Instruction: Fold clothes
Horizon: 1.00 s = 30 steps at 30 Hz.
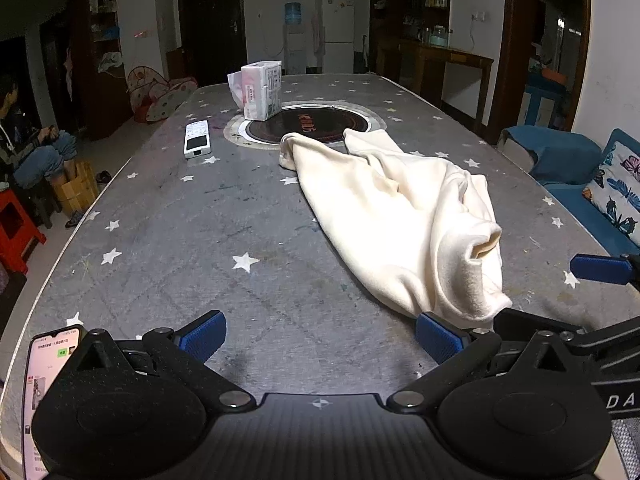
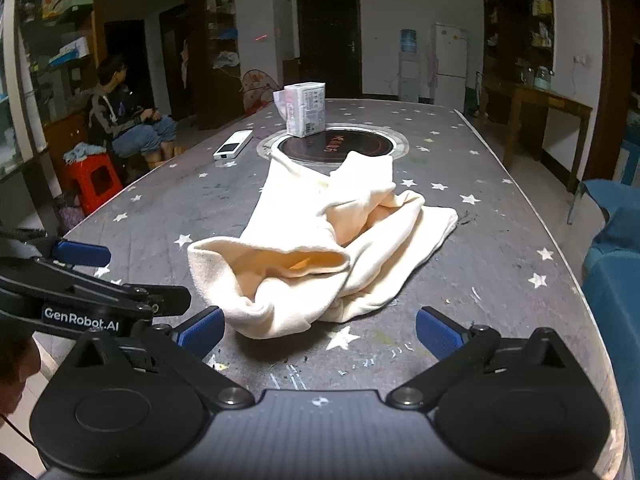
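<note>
While both grippers hover low over the near end of the table (image 1: 168,216), nothing has yet been taken up, so the step in hand is judged to be the first grasp on the cream garment (image 1: 400,216). The left gripper (image 1: 320,338) is seen with its blue fingers (image 1: 202,336) spread wide and empty; the right gripper (image 2: 320,330) is likewise splayed, with nothing between its jaws. In the left wrist view the garment lies crumpled from about twelve o'clock down to two o'clock of that gripper, its near hem just beside the right-hand pad. In the right wrist view the bundle sits at about eleven to twelve o'clock, with an open, tube-like mouth turned toward the camera and two narrower ends trailing away toward the round hob inset (image 2: 332,146).

A good grasp would probably be made on a single layer of the near edge at two well-separated points, one per gripper, rather than on the bunched middle; otherwise doubled layers are likely to be caught and the cloth cannot be spread flat. Which edge is waistband and which is leg cannot be told with certainty. The fabric looks soft and limp, so it should be expected to sag and drag. The remote (image 1: 197,139) at eleven o'clock and the tissue pack (image 1: 262,90) beyond the hob are well apart from the garment, and should be kept clear of when the cloth is drawn out.
</note>
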Tool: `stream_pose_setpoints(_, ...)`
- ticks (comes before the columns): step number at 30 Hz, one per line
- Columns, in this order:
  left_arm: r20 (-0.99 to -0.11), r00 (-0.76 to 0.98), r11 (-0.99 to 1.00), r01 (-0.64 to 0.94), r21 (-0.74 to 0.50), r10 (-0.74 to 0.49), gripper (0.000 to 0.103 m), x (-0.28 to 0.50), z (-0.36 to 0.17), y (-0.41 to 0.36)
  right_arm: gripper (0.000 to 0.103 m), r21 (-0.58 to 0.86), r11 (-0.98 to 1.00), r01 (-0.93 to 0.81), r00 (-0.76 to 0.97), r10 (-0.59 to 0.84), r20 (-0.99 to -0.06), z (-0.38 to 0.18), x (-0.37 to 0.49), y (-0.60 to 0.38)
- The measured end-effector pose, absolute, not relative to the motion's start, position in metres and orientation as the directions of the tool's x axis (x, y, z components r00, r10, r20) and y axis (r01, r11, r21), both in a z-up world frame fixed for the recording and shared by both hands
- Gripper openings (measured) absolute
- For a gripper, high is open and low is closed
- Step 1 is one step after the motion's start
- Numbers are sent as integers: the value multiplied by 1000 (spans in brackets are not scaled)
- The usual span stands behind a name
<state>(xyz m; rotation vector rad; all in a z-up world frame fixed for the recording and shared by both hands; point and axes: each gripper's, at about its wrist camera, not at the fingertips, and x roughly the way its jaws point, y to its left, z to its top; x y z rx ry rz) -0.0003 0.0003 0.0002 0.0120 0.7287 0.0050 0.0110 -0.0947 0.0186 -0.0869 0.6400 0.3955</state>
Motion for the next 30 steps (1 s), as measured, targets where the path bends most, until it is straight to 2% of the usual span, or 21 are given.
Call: stream_pose_setpoints(30,-681,730,998,-5,68,51,103,2,0,-10,103,77,933,-352,723,323,-611,19,15,-101)
